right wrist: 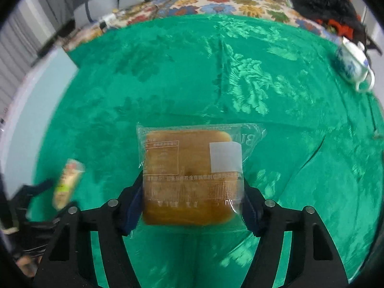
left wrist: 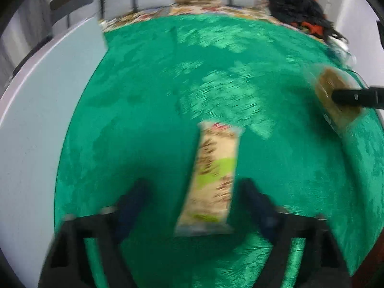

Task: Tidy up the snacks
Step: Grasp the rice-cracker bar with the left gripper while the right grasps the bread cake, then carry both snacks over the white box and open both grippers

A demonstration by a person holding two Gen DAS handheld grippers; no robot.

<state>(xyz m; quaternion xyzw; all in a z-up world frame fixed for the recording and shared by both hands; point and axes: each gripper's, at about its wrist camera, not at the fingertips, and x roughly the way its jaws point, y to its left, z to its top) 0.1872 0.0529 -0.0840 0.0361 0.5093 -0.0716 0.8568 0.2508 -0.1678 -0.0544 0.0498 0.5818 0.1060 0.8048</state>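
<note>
Between the right claw (right wrist: 192,199), clamped at its sides, the wrapped cake (right wrist: 189,175) looks soft and crushable; left claw (left wrist: 194,201) spread around the snack bar (left wrist: 213,177).

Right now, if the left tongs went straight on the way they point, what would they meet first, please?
Probably the long cream-and-green snack packet, already lying between the open left tongs; beyond it, only green patterned tablecloth. Blur leaves depth uncertain.
</note>
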